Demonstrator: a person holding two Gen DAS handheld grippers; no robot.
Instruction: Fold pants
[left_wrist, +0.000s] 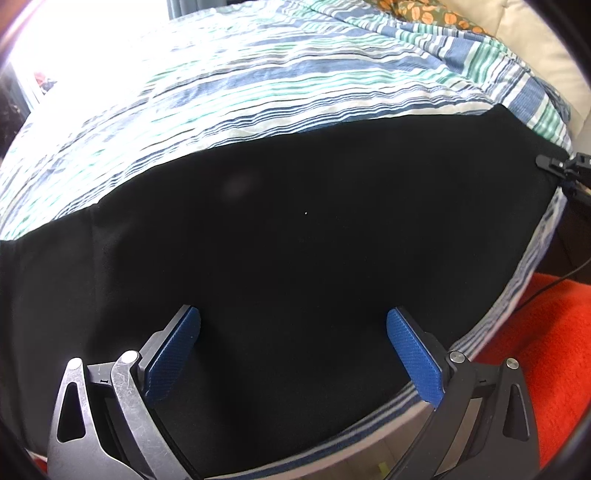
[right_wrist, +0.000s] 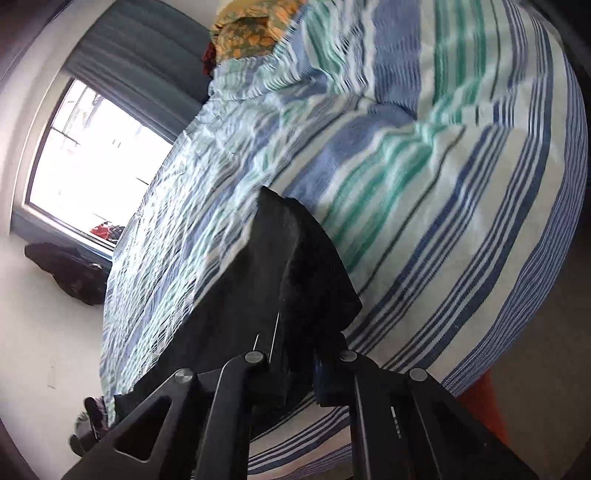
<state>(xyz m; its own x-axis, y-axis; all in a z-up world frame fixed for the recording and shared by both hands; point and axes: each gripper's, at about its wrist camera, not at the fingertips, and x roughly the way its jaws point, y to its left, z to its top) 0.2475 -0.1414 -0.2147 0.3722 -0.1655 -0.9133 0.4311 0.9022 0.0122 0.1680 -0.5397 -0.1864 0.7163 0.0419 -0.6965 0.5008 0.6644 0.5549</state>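
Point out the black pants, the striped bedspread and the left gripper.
black pants (left_wrist: 295, 236): left wrist view, middle of the flat fabric.
striped bedspread (left_wrist: 258, 85): left wrist view, bare stretch beyond the pants.
left gripper (left_wrist: 293, 326): left wrist view, midway between its blue fingertips.

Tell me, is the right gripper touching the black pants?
Touching. The right wrist view shows the right gripper shut on a bunched edge of the black pants, lifting it off the striped bedspread.

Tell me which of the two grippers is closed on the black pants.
The right gripper: its fingers are shut on a bunched edge of the black pants. The left gripper is wide open above the flat cloth, holding nothing.
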